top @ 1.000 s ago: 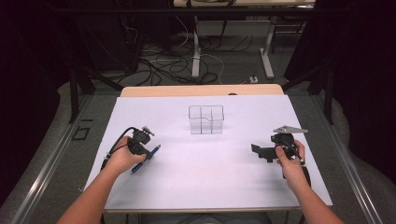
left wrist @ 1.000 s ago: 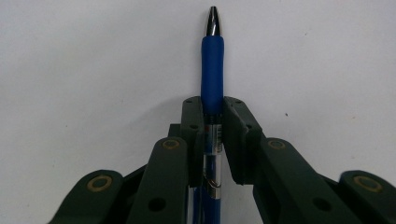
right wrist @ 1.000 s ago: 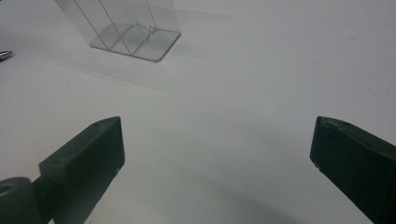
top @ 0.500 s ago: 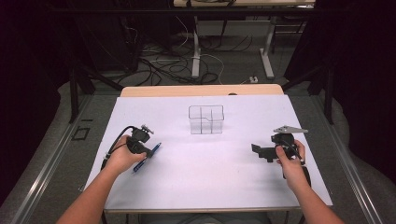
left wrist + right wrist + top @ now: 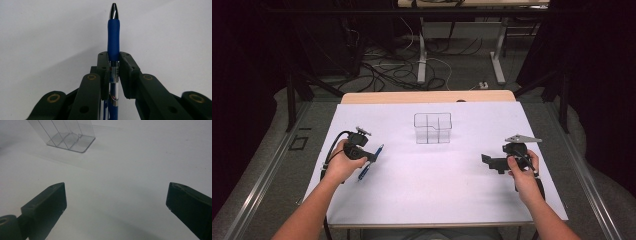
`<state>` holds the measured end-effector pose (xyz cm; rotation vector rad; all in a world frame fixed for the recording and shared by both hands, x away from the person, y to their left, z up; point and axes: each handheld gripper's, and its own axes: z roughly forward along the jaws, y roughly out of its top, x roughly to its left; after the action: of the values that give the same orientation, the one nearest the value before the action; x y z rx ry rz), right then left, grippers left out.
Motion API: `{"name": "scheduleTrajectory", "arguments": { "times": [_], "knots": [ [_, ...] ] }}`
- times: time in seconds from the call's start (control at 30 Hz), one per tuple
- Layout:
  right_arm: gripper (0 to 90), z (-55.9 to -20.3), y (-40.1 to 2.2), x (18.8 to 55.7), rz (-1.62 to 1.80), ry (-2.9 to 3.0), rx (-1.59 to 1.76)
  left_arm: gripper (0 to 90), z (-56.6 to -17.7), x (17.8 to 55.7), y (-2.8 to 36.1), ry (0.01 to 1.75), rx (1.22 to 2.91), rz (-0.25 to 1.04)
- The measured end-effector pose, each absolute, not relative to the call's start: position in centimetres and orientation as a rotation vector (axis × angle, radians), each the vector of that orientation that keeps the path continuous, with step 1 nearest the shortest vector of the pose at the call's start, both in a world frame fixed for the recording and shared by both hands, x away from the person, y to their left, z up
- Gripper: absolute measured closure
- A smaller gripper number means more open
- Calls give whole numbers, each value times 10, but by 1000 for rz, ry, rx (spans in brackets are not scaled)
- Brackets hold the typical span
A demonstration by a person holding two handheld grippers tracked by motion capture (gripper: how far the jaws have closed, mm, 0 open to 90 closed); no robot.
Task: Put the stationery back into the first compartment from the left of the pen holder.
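Clamping a blue pen, the left gripper has its jaws pressed on the barrel just below the rubber grip, tip pointing away over the white table cover. Right gripper: jaws wide apart w/ nothing between, near a clear divided organizer mid-table.

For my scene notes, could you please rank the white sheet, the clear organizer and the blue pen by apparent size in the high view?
1. White sheet
2. Clear organizer
3. Blue pen, partly hidden by the left tongs
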<state>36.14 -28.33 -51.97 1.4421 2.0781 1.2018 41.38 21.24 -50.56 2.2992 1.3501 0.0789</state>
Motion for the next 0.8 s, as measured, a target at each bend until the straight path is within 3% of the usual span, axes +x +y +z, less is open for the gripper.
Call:
{"name": "scheduleTrajectory", "arguments": {
  "times": [0.8],
  "knots": [
    [36,-521,-283,362,1192,2080,1428,790,-492,416,219,1361,1907,123]
  ]
}}
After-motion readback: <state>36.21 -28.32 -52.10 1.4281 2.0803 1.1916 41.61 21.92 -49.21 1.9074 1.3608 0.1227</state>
